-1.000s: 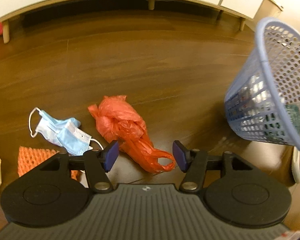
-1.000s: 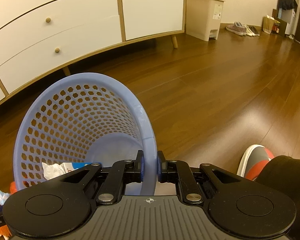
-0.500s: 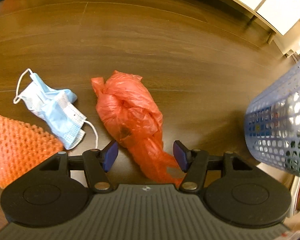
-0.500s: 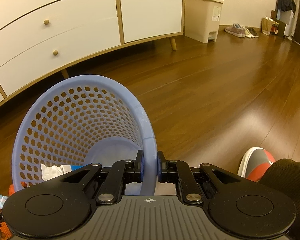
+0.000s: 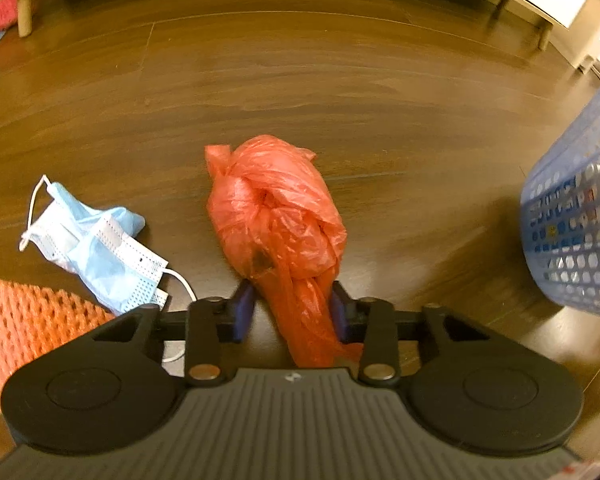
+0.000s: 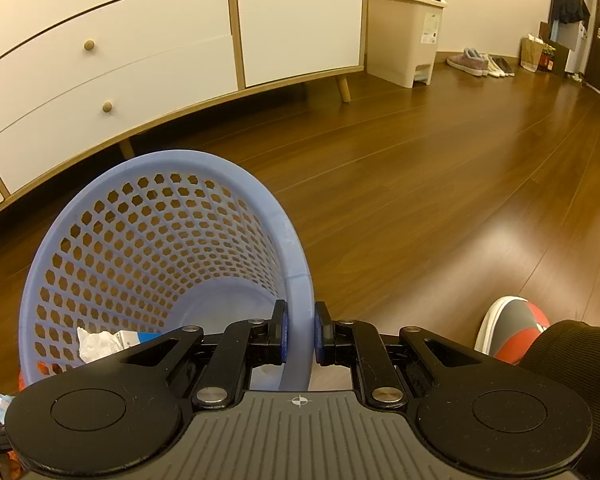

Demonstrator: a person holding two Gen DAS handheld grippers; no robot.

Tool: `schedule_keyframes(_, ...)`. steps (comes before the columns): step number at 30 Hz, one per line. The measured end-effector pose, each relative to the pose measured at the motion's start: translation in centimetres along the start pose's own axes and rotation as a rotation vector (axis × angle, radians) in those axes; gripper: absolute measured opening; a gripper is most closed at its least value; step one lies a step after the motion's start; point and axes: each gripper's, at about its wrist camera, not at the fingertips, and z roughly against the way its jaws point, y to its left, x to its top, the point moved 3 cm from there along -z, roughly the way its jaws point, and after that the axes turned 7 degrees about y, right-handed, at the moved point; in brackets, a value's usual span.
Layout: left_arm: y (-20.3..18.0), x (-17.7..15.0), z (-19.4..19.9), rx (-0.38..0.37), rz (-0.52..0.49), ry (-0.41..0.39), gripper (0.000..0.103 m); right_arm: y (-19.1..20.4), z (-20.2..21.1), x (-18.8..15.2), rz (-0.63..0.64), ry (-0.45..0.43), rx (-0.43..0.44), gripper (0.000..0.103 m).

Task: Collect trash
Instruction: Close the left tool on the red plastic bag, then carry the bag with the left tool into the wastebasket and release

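Home: white dresser [image 6: 140,52], wooden floor [image 6: 440,184], shoes [image 6: 480,62].

Each black tool [image 5: 292,312] has blue-padded fingers [image 5: 242,310], silver screws and a ribbed grey base.

Warm, dim indoor light, with a soft glare patch on the wooden floor [image 6: 496,240] in the right wrist view. Left wrist view is smeared by motion blur, the blue basket [image 5: 576,232] especially. Fisheye bends the white dresser [image 6: 140,60], corners go black.

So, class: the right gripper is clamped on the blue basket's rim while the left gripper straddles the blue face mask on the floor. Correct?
Not quite. The left wrist view shows the left gripper straddling the red plastic bag; the face mask lies beside it.
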Motion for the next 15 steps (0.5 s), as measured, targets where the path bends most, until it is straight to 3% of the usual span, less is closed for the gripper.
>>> schedule_keyframes(7, 0.4, -0.4, 1.1, -0.031, -0.041, -0.01, 0.011, 0.0, 0.2, -0.1, 0.014, -0.009, -0.005, 0.009)
schedule_keyframes(15, 0.6, -0.1, 7.0, -0.05, -0.11, -0.128, 0.01, 0.2, -0.2, -0.1, 0.034, -0.028, -0.015, 0.009)
